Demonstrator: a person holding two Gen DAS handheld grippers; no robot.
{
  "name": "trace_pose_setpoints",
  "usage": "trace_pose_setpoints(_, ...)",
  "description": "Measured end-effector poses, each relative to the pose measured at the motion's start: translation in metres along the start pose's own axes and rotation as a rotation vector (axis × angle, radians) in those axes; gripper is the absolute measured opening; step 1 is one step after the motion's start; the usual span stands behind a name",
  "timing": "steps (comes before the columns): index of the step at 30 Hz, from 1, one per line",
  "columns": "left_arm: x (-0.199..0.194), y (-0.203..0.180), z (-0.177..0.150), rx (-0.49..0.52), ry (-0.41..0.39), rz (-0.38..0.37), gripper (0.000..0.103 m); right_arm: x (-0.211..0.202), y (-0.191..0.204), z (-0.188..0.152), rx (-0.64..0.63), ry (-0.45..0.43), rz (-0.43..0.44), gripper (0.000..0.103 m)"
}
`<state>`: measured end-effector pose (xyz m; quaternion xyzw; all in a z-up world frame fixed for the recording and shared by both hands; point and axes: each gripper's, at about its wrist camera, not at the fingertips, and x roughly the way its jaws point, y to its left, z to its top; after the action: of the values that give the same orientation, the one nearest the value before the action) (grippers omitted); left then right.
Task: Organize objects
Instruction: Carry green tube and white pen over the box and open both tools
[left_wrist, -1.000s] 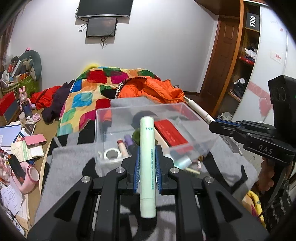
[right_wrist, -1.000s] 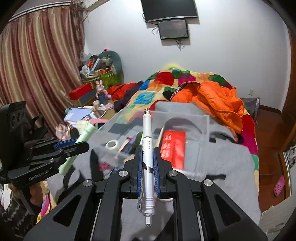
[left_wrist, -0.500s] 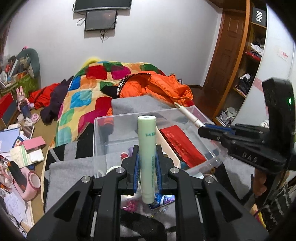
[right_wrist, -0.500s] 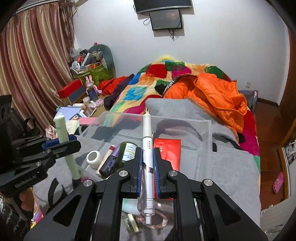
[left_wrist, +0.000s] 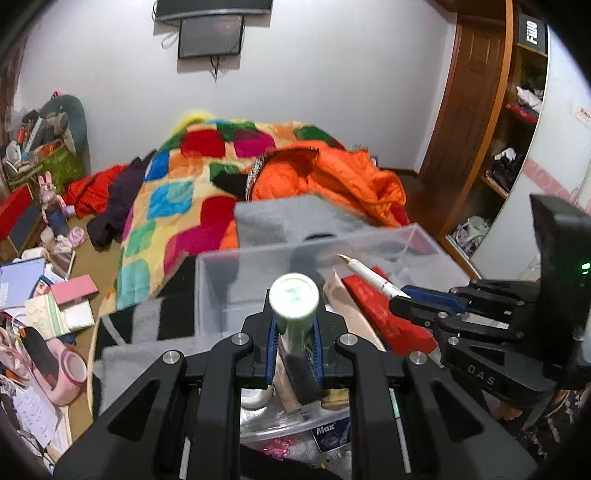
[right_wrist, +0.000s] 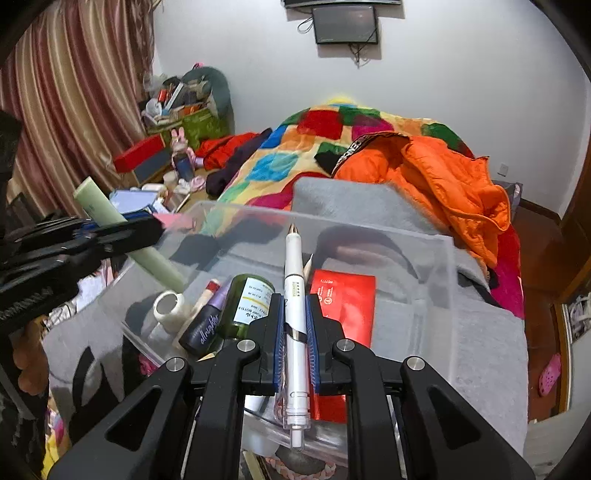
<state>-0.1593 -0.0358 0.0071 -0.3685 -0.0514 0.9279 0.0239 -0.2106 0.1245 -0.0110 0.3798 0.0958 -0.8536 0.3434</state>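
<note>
My left gripper (left_wrist: 294, 332) is shut on a pale green tube (left_wrist: 293, 299), held steeply tilted over the near left part of a clear plastic box (left_wrist: 417, 232). From the right wrist view the tube (right_wrist: 155, 258) dips into the box (right_wrist: 447, 273) at its left wall. My right gripper (right_wrist: 295, 325) is shut on a white pen (right_wrist: 294, 295), held over the box's near side; it also shows in the left wrist view (left_wrist: 373, 277). In the box lie a red packet (right_wrist: 343, 306), a green bottle (right_wrist: 243, 306), a dark tube (right_wrist: 207, 328) and a tape roll (right_wrist: 168, 306).
The box sits on a grey blanket (right_wrist: 487, 354) on a bed with a patchwork quilt (right_wrist: 295, 155) and an orange jacket (right_wrist: 443, 181). Books and clutter (left_wrist: 48, 295) cover the floor at left. A wooden wardrobe (left_wrist: 491, 122) stands at right.
Both grippers moved forward and down over the box. The green tube tipped from lying along the fingers to steeply upright, its lower end going into the box.
</note>
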Motion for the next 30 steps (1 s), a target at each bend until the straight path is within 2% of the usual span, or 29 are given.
trace_pose_setpoints(5,0.017,-0.002,-0.013,0.002,0.040,-0.007,0.015,0.009,0.006,-0.003,-0.038,0.028,-0.004,0.010)
trace_pose_setpoints(9,0.020,0.002,-0.018,-0.014,0.060,-0.023,0.015,0.013,0.011,-0.007,-0.060,0.047,-0.010,0.010)
trace_pose_setpoints(12,0.016,0.004,-0.023,-0.002,0.060,-0.006,0.015,0.014,0.014,-0.009,-0.068,0.057,-0.016,0.010)
trace_pose_setpoints(22,-0.015,0.001,-0.036,0.034,0.022,0.031,0.036,-0.010,0.009,-0.015,-0.022,0.037,0.014,0.012)
trace_pose_setpoints(25,-0.028,-0.002,-0.040,0.052,0.001,0.041,0.045,-0.026,0.009,-0.020,-0.015,0.014,0.019,0.018)
trace_pose_setpoints(29,-0.044,-0.005,-0.047,0.063,-0.026,0.043,0.064,-0.052,0.007,-0.029,-0.004,-0.031,0.010,0.029)
trace_pose_setpoints(30,-0.048,-0.007,-0.051,0.063,-0.029,0.040,0.066,-0.058,0.007,-0.032,-0.004,-0.043,0.005,0.030)
